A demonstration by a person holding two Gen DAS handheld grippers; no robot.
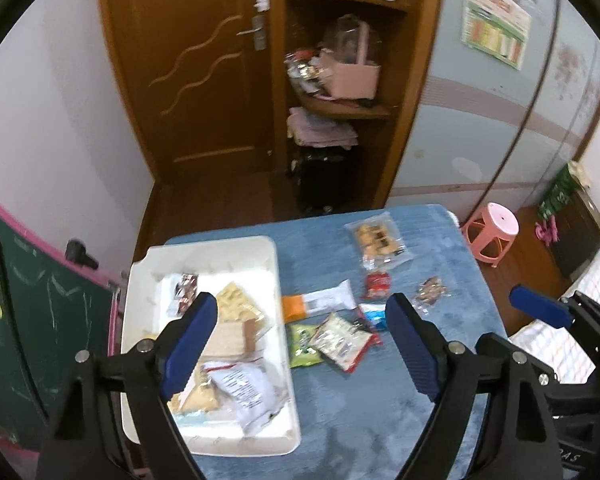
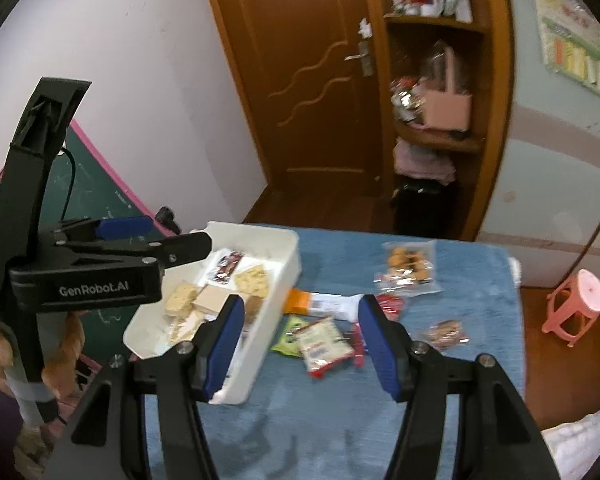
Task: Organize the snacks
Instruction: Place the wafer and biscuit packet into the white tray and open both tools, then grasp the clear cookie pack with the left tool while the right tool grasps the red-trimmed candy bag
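Both tongs wide open, holding nothing: left gripper above tray edge, right gripper over the loose snack packets on the blue cloth, beside the white tray. Risk: packets overlap w/ each other, so a pinch may grab two or slip off the slick wrap.

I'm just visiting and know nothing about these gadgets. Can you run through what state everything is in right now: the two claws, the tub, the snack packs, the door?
Left gripper: open, empty, above the tub.
Right gripper: open, empty.
White rectangular plastic tub: lidless, partly filled with snack packs.
Orange-ended white wrapper bar: sealed, flat on the blue cloth.
Clear cookie bag: flat on the cloth, outside the tub.
Green packet: partly under a white-and-red pack.
Brown wooden door: closed.
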